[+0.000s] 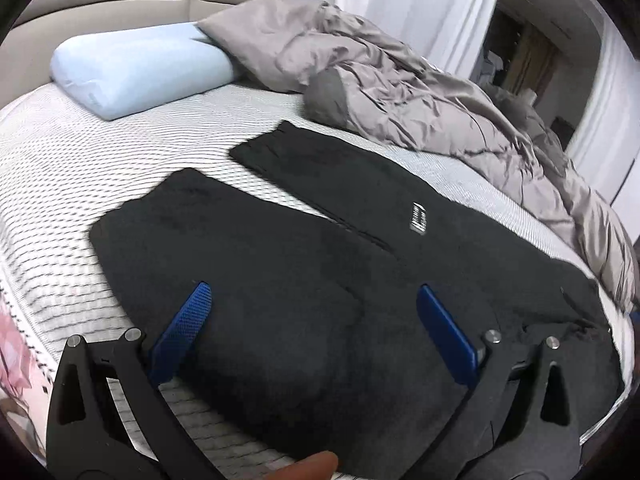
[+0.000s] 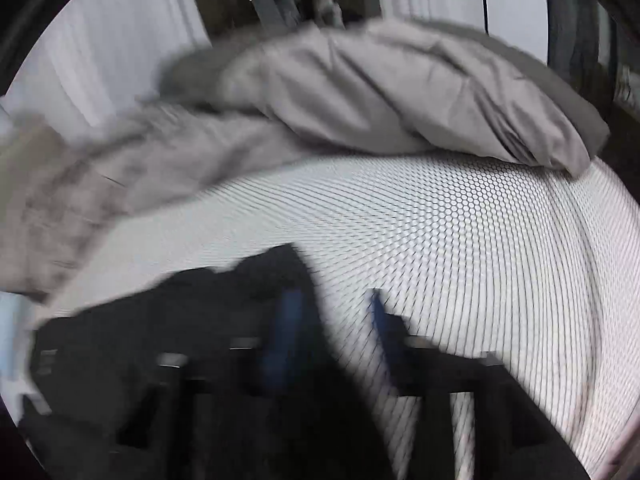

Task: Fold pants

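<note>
Black pants [image 1: 320,280] lie flat on the bed, both legs spread apart and pointing away toward the pillow, a small white label on the right leg. My left gripper [image 1: 312,304] is open wide, hovering over the near leg, blue fingers [image 1: 184,328] empty. In the blurred right wrist view, my right gripper [image 2: 332,312] is open at the edge of the black pants [image 2: 192,320]; its left finger is over the cloth, its right finger over the mattress.
White honeycomb-patterned mattress [image 1: 120,160] [image 2: 480,240]. A light blue pillow [image 1: 136,68] lies at the head. A crumpled grey duvet [image 1: 420,92] [image 2: 380,92] is heaped along the far side. White curtains behind. Pink fabric [image 1: 12,352] at the left edge.
</note>
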Demonstrator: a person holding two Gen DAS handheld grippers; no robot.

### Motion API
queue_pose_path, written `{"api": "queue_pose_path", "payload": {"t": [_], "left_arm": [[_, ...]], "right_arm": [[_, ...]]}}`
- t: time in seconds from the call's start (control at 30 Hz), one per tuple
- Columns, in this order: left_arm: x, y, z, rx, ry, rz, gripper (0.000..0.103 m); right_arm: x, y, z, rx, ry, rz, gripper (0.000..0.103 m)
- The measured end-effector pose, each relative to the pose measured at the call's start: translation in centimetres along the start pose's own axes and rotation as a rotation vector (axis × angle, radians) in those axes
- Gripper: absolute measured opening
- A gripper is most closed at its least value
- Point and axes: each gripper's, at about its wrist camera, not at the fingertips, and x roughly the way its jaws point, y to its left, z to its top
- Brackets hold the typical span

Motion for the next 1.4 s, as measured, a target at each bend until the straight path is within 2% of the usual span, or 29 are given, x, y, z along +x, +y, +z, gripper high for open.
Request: {"api": "queue_pose_path", "payload": {"t": [0.07, 0.1, 0.2, 0.3, 0.37, 0.47, 0.53, 0.57, 0.63, 0.67, 0.73, 0.83, 1.0, 1.07, 1.13, 1.17, 1.2, 1.27, 1.33, 1.4], "left_arm": [[-1.0, 2.0, 0.2, -0.040, 0.002, -0.006, 0.102], [-1.4, 3.3, 0.2, -0.071, 0.013, -0.006, 0.102], [-1.9, 7.3, 0.0, -0.207, 0.050, 0.002, 0.102], [-1.3, 10.1, -0.6, -0.287, 0.133, -0.057, 0.100], [-1.1, 11.1, -0.9, -0.318, 0.147, -0.092, 0.096], [0.4, 11.8, -0.6, -0.345, 0.162, -0.175, 0.092], [2.5, 12.2, 0.0, -0.382, 0.189, -0.182, 0.081], [3.2, 12.3, 0.3, -0.399, 0.186, -0.179, 0.066], [4.1, 12.3, 0.9, -0.410, 0.173, -0.150, 0.017], [4.0, 12.3, 1.2, -0.414, 0.165, -0.142, 0.011], [2.4, 12.4, 1.8, -0.425, 0.066, -0.166, 0.002], [0.8, 12.2, 2.4, -0.355, -0.004, -0.136, 0.002], [1.8, 12.6, 3.0, -0.371, 0.019, -0.121, 0.002], [1.7, 12.3, 3.0, -0.357, 0.013, -0.112, 0.002], [2.0, 12.3, 3.1, -0.359, 0.031, -0.102, 0.002], [2.0, 12.3, 3.0, -0.362, 0.038, -0.101, 0.002], [1.6, 12.4, 2.8, -0.364, 0.041, -0.103, 0.002], [0.4, 12.4, 2.3, -0.341, 0.039, -0.087, 0.002], [-0.5, 12.7, 1.3, -0.334, 0.045, -0.067, 0.002], [-0.5, 13.6, 0.4, -0.343, 0.072, -0.048, 0.002]], "right_arm": [[-4.4, 0.0, -3.2, -0.013, -0.052, 0.068, 0.089], [-6.2, -0.4, -4.6, -0.015, -0.060, 0.087, 0.090], [-10.1, -1.7, -9.7, 0.022, -0.074, 0.133, 0.092], [-11.9, -3.4, -14.7, 0.082, -0.057, 0.170, 0.092], [-13.6, -4.6, -17.6, 0.135, -0.059, 0.177, 0.092], [-13.5, -5.9, -19.9, 0.198, -0.045, 0.197, 0.092], [-13.4, -6.3, -20.6, 0.233, -0.043, 0.209, 0.092], [-13.5, -6.4, -21.0, 0.252, -0.040, 0.216, 0.092], [-13.5, -6.5, -21.3, 0.284, -0.042, 0.232, 0.092], [-13.5, -6.4, -21.4, 0.291, -0.043, 0.235, 0.092], [-13.8, -6.2, -21.8, 0.293, -0.047, 0.237, 0.092], [-14.0, -5.8, -22.7, 0.288, -0.039, 0.253, 0.092], [-11.9, -6.0, -23.8, 0.328, -0.011, 0.283, 0.091], [-10.5, -6.2, -23.3, 0.358, -0.028, 0.333, 0.090], [-9.1, -6.7, -22.6, 0.424, -0.051, 0.308, 0.083], [-8.7, -7.0, -22.4, 0.456, -0.047, 0.281, 0.066], [-8.4, -7.3, -22.3, 0.488, -0.042, 0.245, 0.039], [-8.9, -7.5, -22.4, 0.505, -0.040, 0.214, 0.018], [-11.4, -7.4, -23.1, 0.462, -0.092, 0.179, 0.013], [-12.7, -8.2, -24.1, 0.470, -0.094, 0.182, 0.013]]}}
